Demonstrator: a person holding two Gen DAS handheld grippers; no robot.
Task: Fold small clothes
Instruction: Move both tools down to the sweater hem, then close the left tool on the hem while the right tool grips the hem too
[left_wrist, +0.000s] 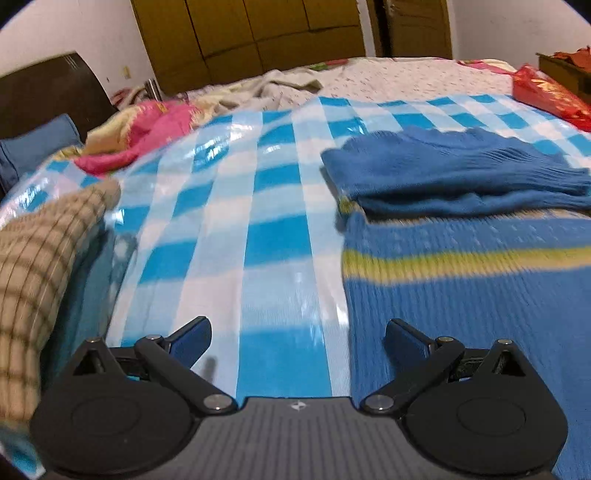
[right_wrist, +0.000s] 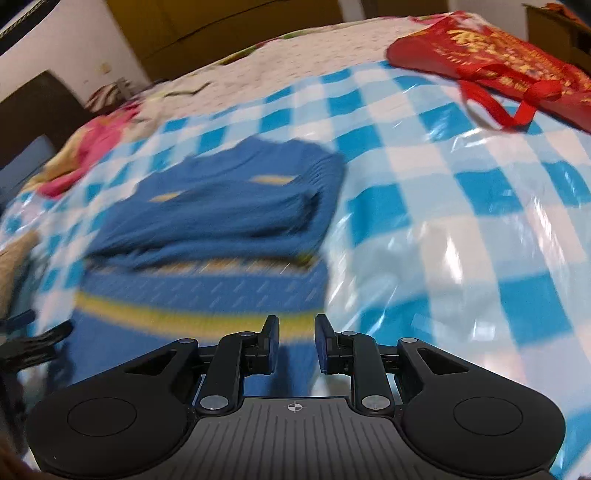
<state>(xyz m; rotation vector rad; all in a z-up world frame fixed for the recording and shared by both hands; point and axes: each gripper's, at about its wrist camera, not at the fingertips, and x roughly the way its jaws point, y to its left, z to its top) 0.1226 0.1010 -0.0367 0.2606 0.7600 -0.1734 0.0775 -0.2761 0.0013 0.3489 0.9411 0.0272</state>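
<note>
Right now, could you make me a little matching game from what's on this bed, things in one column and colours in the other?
Things:
1. sweater
2. bag
3. bed cover
4. left gripper

Looks:
a. red with gold print
b. blue with a yellow stripe
c. black, fingers wide apart
d. blue and white checks

Pairs: 1-b, 2-a, 3-d, 4-c

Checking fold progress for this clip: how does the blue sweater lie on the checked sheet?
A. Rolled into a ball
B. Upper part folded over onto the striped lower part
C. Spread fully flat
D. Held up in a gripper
B: the blue sweater has its plain upper layers stacked above the yellow stripe, and neither gripper holds it.
</note>
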